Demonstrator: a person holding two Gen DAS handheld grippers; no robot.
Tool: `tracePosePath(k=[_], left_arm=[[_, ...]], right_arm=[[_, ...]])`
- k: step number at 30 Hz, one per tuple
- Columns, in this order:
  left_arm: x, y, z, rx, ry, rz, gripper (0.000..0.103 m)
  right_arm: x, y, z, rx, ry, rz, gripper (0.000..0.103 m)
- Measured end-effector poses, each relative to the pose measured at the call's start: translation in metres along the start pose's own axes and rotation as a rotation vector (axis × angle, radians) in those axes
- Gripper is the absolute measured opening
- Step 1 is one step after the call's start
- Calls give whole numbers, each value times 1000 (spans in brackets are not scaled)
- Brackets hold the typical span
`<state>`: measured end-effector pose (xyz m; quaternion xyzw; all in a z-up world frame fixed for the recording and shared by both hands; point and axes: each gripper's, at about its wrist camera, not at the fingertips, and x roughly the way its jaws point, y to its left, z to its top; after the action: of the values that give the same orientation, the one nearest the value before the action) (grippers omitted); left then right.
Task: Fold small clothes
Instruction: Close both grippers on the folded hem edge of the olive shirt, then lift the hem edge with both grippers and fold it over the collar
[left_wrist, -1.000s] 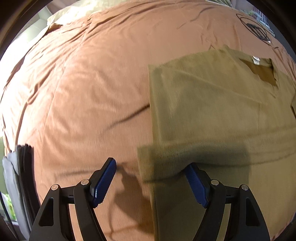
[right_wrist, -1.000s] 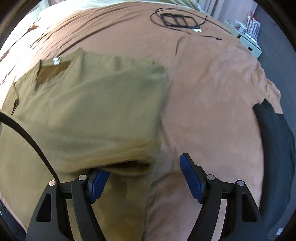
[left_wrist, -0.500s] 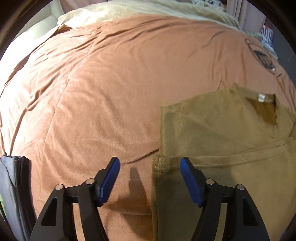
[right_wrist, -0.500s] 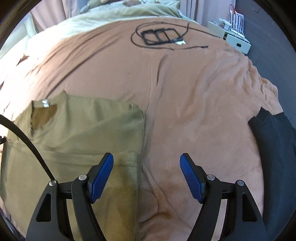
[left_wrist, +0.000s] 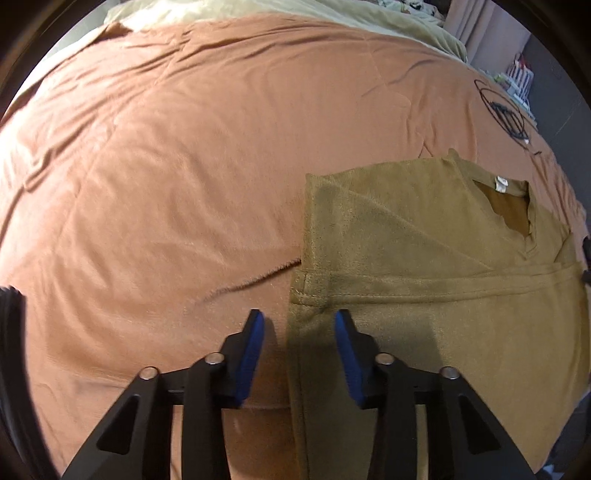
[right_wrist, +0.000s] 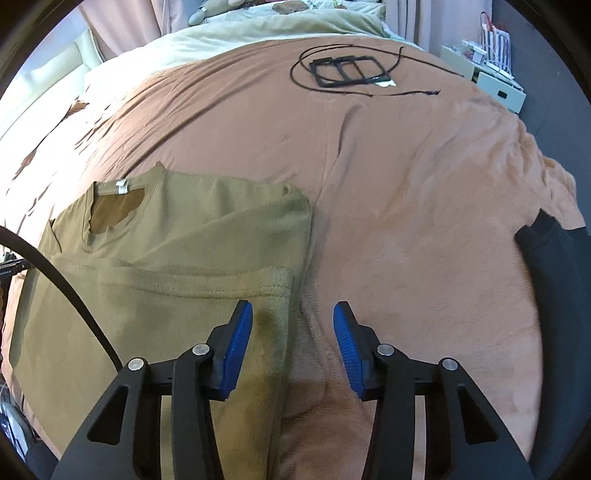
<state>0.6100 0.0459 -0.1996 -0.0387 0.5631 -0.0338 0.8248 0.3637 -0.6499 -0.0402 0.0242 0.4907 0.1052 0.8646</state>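
An olive t-shirt (left_wrist: 424, 266) lies folded on the brown blanket (left_wrist: 166, 184), its hem doubled up toward the collar and its sides folded in. My left gripper (left_wrist: 300, 334) hovers over the shirt's left edge. Its jaws are closing, the edge lies between the blue pads (left_wrist: 251, 350), and they do not press on it. In the right wrist view the same t-shirt (right_wrist: 177, 258) fills the lower left. My right gripper (right_wrist: 292, 326) straddles its right edge. Those jaws are closing too, with the pads (right_wrist: 347, 339) clear of the cloth.
A black garment (right_wrist: 554, 266) lies at the blanket's right edge. A black frame with a cable (right_wrist: 347, 70) rests far back. Dark folded clothes (left_wrist: 11, 332) sit at the left edge. Pale green bedding (right_wrist: 258, 29) lies behind, and a white unit (right_wrist: 498, 88) stands off the bed.
One second ago the hem hung lifted and blurred at both grippers; now it lies flat on the shirt. Both grippers have drawn back toward the side edges, and both pairs of jaws stand narrower.
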Motion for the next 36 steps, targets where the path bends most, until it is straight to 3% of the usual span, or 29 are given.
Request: tracePosePath(k=[6, 8, 10, 22, 30, 36], left_arm=[[-10, -5, -1, 13, -41, 2, 13], [-14, -4, -2, 10, -50, -9, 7], [-18, -6, -2, 13, -59, -5, 6], [-69, -14, 1, 15, -177, 13, 5], [-99, -26, 22, 38, -249, 26, 4], [-109, -29, 42, 39, -290, 56, 4]], right_arm=[[10, 7, 5, -22, -3, 14, 18], [10, 11, 6, -32, -11, 3, 6], [9, 16, 4, -40, -17, 4, 2], [-42, 24, -6, -43, -116, -11, 1], [-83, 31, 0, -46, -191, -35, 0], [-92, 30, 10, -15, -223, -59, 0]])
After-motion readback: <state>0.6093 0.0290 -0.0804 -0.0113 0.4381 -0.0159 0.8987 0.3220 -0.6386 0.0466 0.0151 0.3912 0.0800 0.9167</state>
